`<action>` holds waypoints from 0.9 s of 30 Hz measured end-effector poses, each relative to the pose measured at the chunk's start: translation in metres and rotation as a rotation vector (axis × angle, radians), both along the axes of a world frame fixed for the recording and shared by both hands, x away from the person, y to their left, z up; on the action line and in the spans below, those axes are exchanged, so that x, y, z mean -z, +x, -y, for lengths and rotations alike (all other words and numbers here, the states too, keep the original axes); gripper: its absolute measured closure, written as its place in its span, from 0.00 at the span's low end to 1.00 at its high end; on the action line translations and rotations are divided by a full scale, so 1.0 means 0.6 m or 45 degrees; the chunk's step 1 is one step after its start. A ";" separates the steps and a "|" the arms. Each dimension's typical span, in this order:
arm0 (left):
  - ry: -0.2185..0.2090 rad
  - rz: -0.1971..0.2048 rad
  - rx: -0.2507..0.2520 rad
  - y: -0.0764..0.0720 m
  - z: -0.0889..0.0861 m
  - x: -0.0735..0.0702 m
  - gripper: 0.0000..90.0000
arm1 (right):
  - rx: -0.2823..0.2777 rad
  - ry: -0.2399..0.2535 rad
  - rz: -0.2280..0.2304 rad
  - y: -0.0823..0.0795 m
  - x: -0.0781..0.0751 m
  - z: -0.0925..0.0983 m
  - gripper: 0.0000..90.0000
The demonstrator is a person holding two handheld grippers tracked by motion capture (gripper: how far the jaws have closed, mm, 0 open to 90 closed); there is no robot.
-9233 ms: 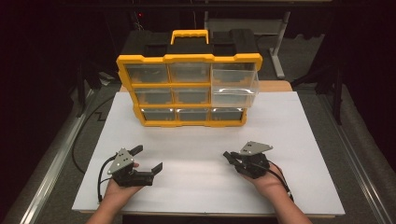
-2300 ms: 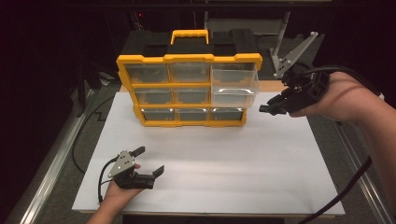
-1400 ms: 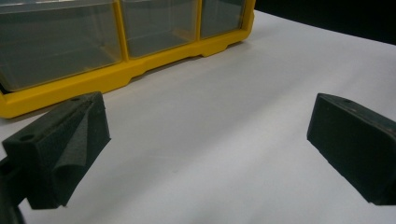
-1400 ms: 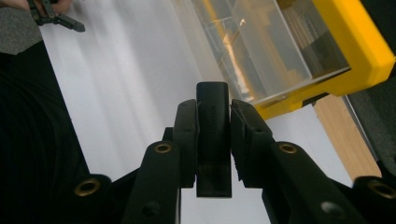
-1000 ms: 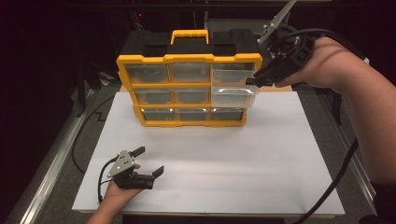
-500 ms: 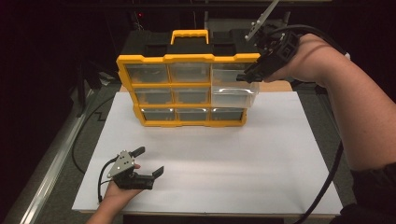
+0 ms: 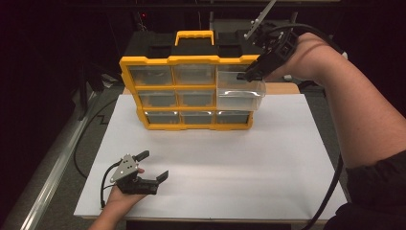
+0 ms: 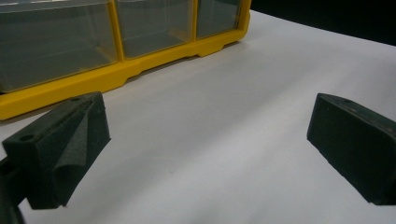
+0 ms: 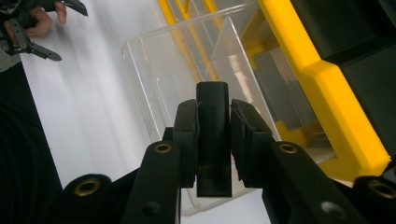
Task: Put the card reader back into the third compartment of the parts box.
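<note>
1. White tabltop sheet [image 7: 268, 158] carries a yellow drawer organizer [image 7: 186, 91] at its far edge.
2. Right hand-held gripper [image 9: 212, 116], pinching a small black block [image 9: 213, 140], has moved over the pulled-out clear drawer [image 7: 241, 93]; release looks next.
3. Left hand-held gripper [image 7: 154, 167] rests spread, near left.

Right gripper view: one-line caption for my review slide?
Right gripper shut on a small black block, held over the pulled-out clear drawer of the yellow organizer.
</note>
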State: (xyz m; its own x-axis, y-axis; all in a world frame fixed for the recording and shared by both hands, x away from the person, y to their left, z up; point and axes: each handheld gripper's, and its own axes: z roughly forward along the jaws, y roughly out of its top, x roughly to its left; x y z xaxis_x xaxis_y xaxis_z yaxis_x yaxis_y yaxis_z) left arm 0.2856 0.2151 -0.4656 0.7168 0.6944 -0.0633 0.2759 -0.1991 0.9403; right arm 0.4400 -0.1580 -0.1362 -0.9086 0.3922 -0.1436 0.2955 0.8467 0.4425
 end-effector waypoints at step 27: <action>0.010 0.002 0.003 0.000 0.002 0.001 0.01 | -0.023 -0.007 -0.007 0.013 0.034 -0.021 0.83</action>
State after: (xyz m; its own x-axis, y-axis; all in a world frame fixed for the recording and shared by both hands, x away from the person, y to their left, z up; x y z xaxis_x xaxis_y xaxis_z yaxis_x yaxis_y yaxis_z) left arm 0.2856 0.2142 -0.4662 0.7186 0.6931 -0.0566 0.2742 -0.2075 0.9390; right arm 0.4478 -0.1455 -0.1565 -0.9163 0.3749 -0.1410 0.2824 0.8543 0.4363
